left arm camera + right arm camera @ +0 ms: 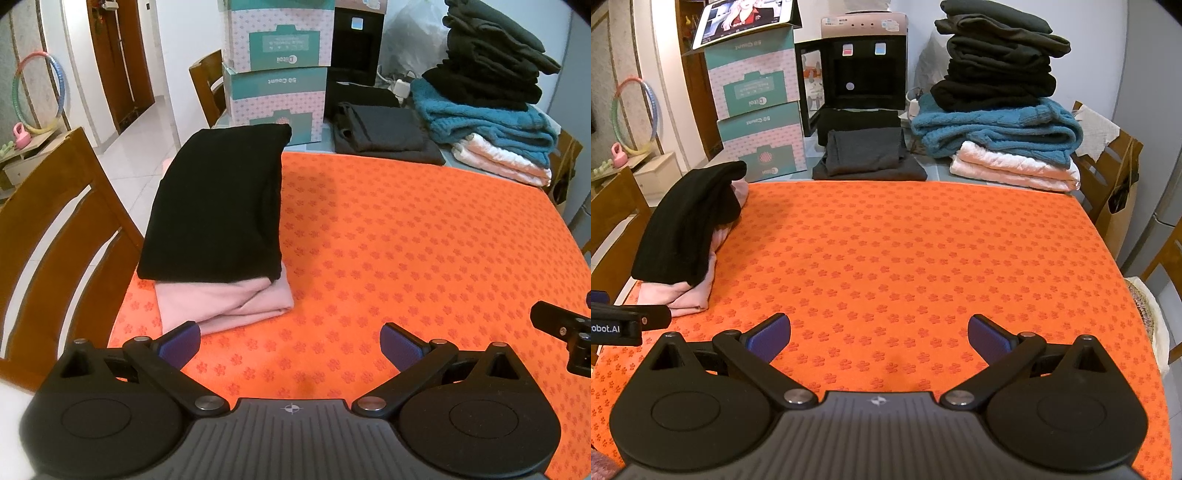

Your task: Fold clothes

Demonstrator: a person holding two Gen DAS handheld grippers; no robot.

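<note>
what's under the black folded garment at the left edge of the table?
A folded pink garment lies under the black folded garment, sticking out at its near end, on the orange mat. How far back the pink reaches is covered.

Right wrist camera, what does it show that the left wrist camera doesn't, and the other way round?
Only the right wrist view shows the tablet propped on the stacked boxes, the water dispenser's taps, and a white cloth draped over a chair. Only the left wrist view shows the open hallway door and the near wooden chair's slatted back up close. Both share the orange mat, the black garment lying on the pink one, the tall folded pile, and open, empty jaws.
</note>
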